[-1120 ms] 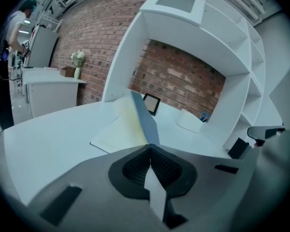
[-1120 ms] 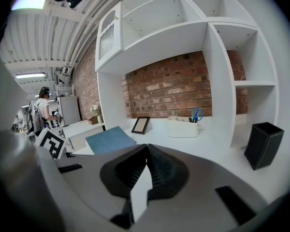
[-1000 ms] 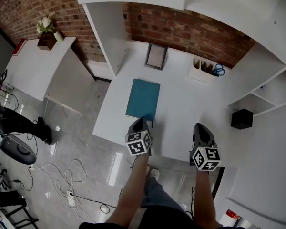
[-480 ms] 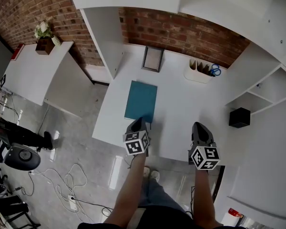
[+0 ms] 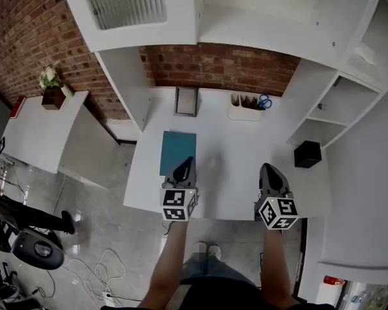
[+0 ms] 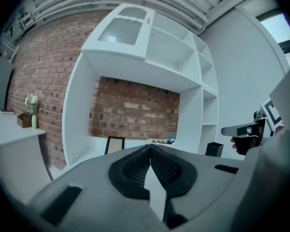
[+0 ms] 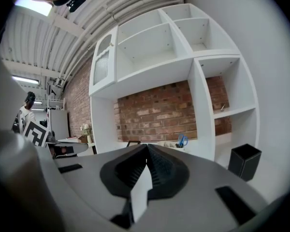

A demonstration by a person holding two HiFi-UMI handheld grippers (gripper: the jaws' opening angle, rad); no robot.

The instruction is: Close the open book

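Observation:
A teal book (image 5: 177, 148) lies closed and flat on the white desk (image 5: 236, 163), left of its middle. My left gripper (image 5: 189, 161) hangs above the book's near edge, jaws shut with nothing between them. The right gripper (image 5: 267, 168) hovers over the desk's near right part, also shut and empty. In the left gripper view the jaws (image 6: 150, 147) point level at the brick back wall, and the book is hidden below them. The right gripper view shows its shut jaws (image 7: 147, 146) aimed at the shelving.
A picture frame (image 5: 186, 101) leans on the brick wall at the back. A white holder (image 5: 244, 110) with scissors (image 5: 264, 100) stands to its right. A black box (image 5: 307, 154) sits in the right shelf. A side table with a plant (image 5: 50, 86) stands left.
Both grippers have risen off the desk, the left one farther, rolling as it went. The head view has tilted up, showing more of the shelves. The book stays closed.

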